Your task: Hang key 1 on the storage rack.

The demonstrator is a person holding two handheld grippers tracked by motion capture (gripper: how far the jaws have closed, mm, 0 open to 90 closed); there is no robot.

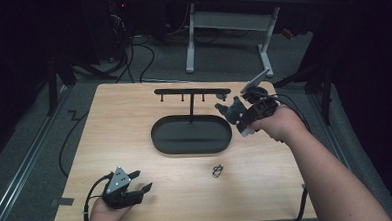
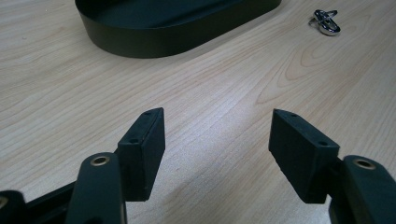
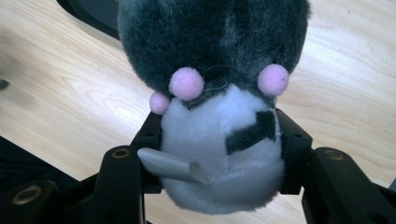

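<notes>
A grey and white plush toy [image 3: 215, 42] with pink pompoms sits squeezed between the jaws of my right gripper [image 3: 219, 140], which is shut on its white belly. In the high view that gripper [image 1: 236, 113] hangs above the table just right of a black stand, with the plush toy [image 1: 228, 109] pointing toward it. The stand has an oval tray base [image 1: 157, 134] and a post with a hooked crossbar [image 1: 192, 91]. My left gripper [image 1: 141, 180] rests near the front left of the table. Its jaws are open with bare wood between them [image 2: 217, 140].
A small metal clasp [image 1: 217, 170] lies on the wood in front of the tray, also seen far right in the left gripper view [image 2: 325, 22]. The tray's wall [image 2: 154, 44] stands ahead of the left jaws. A white-legged desk [image 1: 190, 35] and floor cables lie beyond the table.
</notes>
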